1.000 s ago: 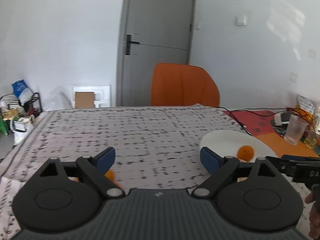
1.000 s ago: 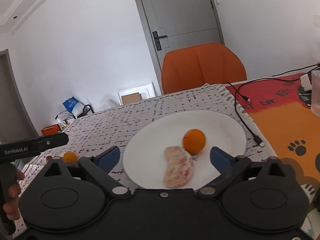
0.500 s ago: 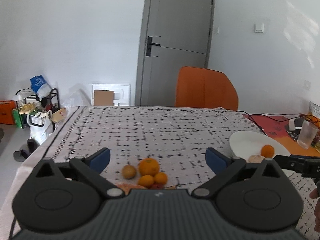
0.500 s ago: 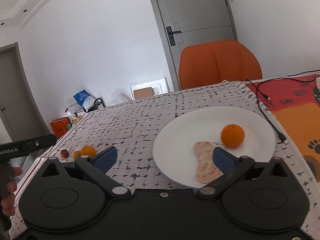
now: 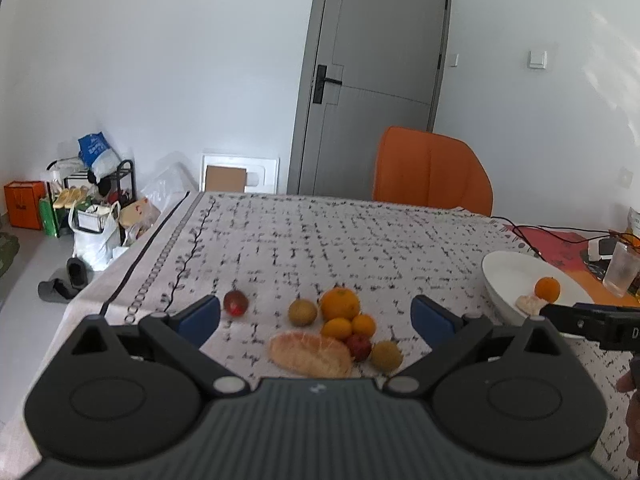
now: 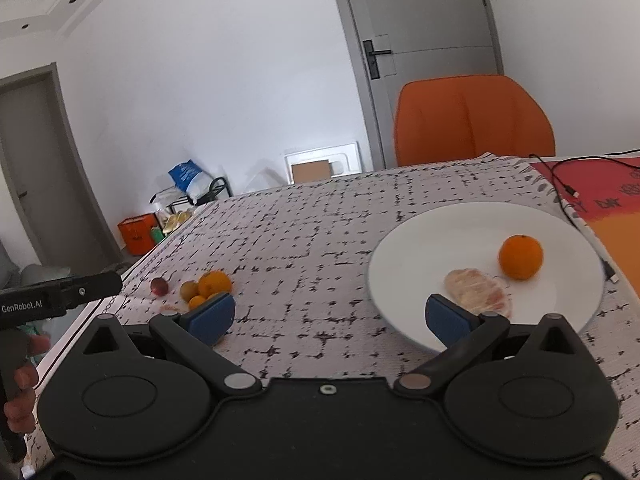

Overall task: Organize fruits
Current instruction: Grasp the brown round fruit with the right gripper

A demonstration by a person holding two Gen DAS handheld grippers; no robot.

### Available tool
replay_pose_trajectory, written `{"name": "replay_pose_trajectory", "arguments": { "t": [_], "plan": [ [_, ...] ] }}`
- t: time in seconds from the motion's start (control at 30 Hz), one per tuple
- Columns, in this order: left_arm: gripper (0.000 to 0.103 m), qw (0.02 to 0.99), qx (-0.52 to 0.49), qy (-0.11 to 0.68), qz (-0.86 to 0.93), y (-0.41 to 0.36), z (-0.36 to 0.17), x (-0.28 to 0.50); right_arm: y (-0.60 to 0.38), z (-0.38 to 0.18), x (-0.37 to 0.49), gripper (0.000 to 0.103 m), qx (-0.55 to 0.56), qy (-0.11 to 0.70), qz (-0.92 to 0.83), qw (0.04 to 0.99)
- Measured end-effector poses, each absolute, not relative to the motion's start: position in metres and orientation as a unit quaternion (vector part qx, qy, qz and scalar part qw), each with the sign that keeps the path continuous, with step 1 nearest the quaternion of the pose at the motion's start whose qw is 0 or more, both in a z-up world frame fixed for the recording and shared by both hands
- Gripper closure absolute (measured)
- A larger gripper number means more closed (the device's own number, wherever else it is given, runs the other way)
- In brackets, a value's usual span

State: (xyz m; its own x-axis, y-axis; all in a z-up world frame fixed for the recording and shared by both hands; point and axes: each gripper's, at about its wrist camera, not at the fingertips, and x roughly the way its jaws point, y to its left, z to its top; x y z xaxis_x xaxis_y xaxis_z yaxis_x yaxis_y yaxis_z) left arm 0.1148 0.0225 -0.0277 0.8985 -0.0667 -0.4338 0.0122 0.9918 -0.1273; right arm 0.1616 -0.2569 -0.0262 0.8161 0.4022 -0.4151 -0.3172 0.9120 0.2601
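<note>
White plate [image 6: 472, 216] holds orange [image 6: 520, 257], peeled segment [image 6: 476, 290].

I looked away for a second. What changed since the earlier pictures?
Both hand-held grippers, left and right, pulled back and up, open and empty; nothing was grasped or released. The fruit pile came fully into the left view. The plate still holds the orange and peeled segment.

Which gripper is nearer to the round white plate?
Right. The right gripper hovers at the round white plate's near rim; the left gripper hovers over the loose fruit pile, away from it.
</note>
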Motion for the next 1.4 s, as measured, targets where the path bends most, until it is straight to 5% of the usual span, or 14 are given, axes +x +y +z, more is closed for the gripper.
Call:
{"name": "replay_pose_trajectory", "arguments": {
  "t": [0.83,1.4],
  "plan": [
    [0.005,0.965,-0.088,0.248,-0.020,0.053,-0.055,0.106,-0.198,-0.037,0.165,0.002,0.043,0.254,0.243,0.935],
    [0.005,0.960,-0.100,0.262,0.004,0.075,-0.068,0.114,-0.153,-0.047,0.190,0.041,0.011,0.284,0.284,0.916]
  ]
}}
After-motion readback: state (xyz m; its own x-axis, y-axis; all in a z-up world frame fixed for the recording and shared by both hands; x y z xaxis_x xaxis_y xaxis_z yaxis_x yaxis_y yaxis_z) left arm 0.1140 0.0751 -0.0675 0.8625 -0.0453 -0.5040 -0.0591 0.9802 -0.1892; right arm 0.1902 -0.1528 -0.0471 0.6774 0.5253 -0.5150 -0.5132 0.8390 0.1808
